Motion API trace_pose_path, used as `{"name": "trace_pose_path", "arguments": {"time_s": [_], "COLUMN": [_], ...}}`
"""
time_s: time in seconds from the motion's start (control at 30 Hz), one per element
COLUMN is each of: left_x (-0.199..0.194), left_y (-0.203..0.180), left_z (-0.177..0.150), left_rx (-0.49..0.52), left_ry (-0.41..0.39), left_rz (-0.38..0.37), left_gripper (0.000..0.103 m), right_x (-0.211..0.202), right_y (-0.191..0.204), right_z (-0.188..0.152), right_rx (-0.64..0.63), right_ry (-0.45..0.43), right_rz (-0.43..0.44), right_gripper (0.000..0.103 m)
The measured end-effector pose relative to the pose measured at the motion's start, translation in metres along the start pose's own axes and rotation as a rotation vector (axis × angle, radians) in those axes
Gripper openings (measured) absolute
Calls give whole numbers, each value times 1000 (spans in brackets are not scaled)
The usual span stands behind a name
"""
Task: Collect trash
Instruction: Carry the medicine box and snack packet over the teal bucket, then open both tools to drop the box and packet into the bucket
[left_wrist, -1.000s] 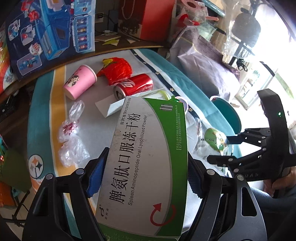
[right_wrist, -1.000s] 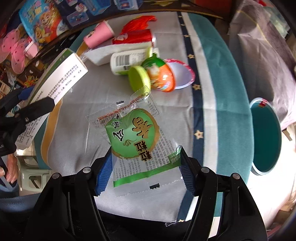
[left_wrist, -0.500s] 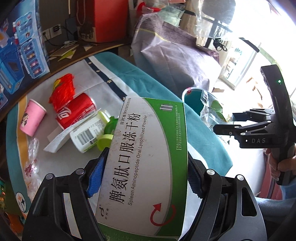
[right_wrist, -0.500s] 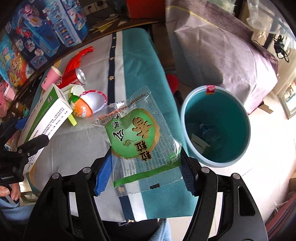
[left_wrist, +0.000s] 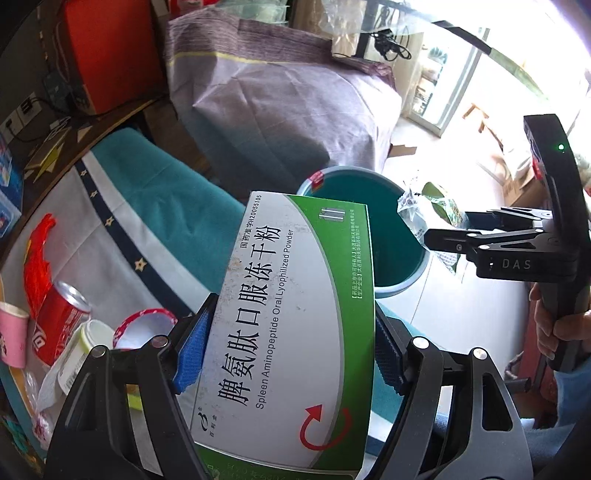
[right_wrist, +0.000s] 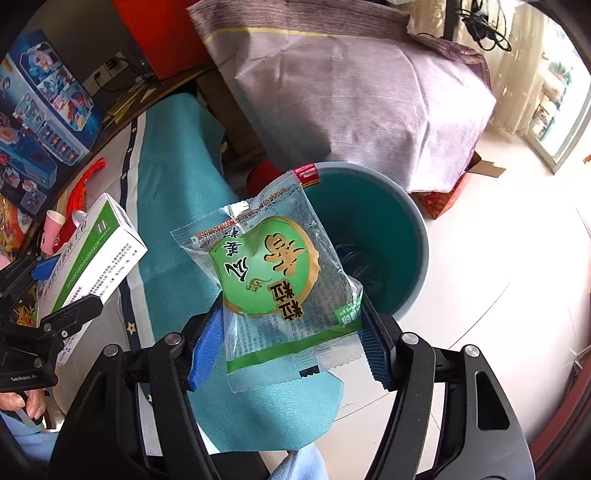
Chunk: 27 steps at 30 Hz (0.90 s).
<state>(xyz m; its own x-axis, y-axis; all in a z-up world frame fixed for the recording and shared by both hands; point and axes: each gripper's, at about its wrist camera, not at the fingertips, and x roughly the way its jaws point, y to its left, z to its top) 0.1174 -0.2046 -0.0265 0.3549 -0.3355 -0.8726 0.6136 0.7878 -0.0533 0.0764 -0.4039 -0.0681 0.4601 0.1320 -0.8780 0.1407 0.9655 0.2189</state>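
right gripper (right_wrist: 291, 328): clamps snack wrapper (right_wrist: 273, 273) | bin (right_wrist: 410, 225): at 1 o'clock, nearer this hand | left gripper (left_wrist: 288, 354): clamps medicine box (left_wrist: 284, 332), long axis toward bin mouth at 12–1 o'clock

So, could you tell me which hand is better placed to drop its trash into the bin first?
Probably the right. The right gripper holds the green snack wrapper by the teal bin, with the opening just beyond. The left gripper holds its medicine box nearer the table.
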Motion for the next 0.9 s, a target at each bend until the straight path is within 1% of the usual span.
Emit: {"name": "trace_pose_path", "arguments": {"time_s": [0.23,0.57,0.73,0.9], "left_x": [40,80,105,122], "left_y": [-17,-43,-51,-49], "left_z": [29,71,85,87], "left_rx": [21,43,32,13], "left_ry": [61,104,133,160], "left_rz": [-13,-53,-57,-44], "left_gripper": [76,76,77,78], "right_x": [6,20,24,30], "right_y": [-39,-82,-89,-92], "right_z": [12,29,34,36], "right_rx": [72,170,180,185], "right_ry": [-7,9,22,40], "right_rz": [-13,-37,-56,-60], "right_gripper": [63,64,64,64]}}
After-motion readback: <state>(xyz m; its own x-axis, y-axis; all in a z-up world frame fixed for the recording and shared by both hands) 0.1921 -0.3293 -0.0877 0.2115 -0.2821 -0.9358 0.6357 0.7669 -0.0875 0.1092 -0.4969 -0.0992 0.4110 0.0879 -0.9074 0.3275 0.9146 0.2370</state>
